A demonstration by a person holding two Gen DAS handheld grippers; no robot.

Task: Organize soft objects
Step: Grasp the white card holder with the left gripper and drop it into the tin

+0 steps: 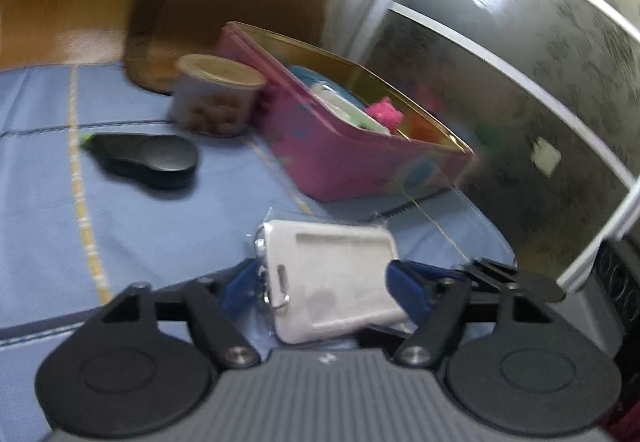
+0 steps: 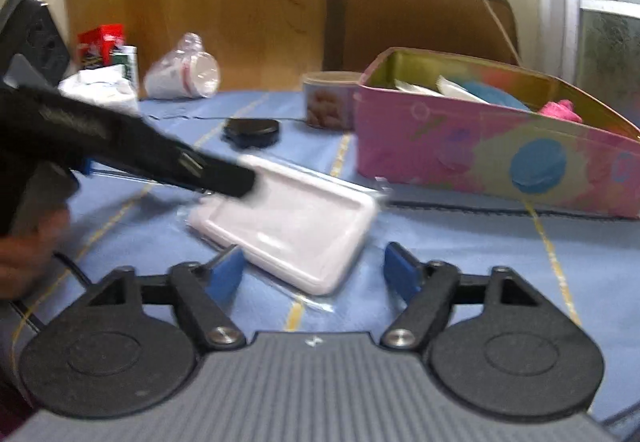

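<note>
The left gripper (image 1: 326, 288) stands with its blue fingers (image 1: 408, 288) spread on either side of a white card holder (image 1: 332, 278) that lies on the blue tablecloth (image 1: 140, 209). Near the cloth's far edge a pink box (image 1: 352, 153) stands open, with a small tub (image 1: 218, 93) just beside it and a black case (image 1: 150, 155) in front of the tub.

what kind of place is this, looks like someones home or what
Probably a lived-in home, on a table under a blue tablecloth. Everyday clutter shows it: a pink tin box of odds and ends, a snack can, a white card holder, and a brown chair back against a wood-panelled wall.
</note>
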